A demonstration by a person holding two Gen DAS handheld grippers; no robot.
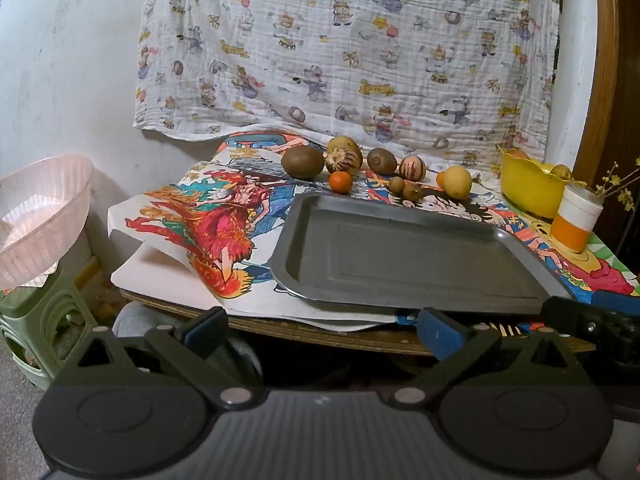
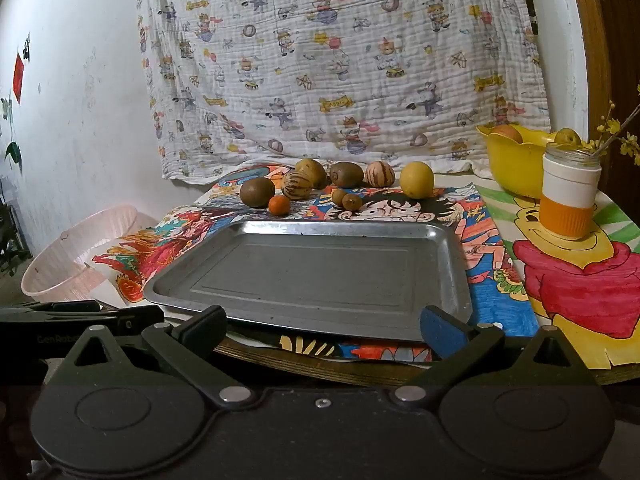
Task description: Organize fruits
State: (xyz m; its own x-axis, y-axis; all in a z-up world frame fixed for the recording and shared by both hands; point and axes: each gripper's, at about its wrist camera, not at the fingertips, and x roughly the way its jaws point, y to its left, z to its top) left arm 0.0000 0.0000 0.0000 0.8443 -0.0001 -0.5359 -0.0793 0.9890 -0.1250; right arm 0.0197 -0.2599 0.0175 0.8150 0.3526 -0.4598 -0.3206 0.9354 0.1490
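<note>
An empty metal tray [image 1: 404, 256] [image 2: 320, 276] lies on the cartoon-covered table. Behind it stand several fruits: a large kiwi [image 1: 302, 162] [image 2: 257, 192], a small orange [image 1: 340, 182] [image 2: 278, 205], two striped melons [image 1: 342, 161] [image 2: 380, 174], a yellow lemon [image 1: 458, 182] [image 2: 417, 180] and two small kiwis [image 1: 404, 188] [image 2: 346, 199]. My left gripper [image 1: 320, 328] hangs open at the table's near edge, nothing between its fingers. My right gripper [image 2: 324, 326] is open too, just short of the tray's front rim. Part of the right gripper shows at the left view's right edge.
A yellow bowl [image 1: 528, 186] [image 2: 516, 164] with fruit stands at the back right, next to an orange-and-white jar [image 1: 576, 220] [image 2: 570, 196] holding yellow twigs. A pink basket [image 1: 44, 216] [image 2: 76, 252] sits on a green stool [image 1: 44, 328] left of the table. A printed cloth hangs behind.
</note>
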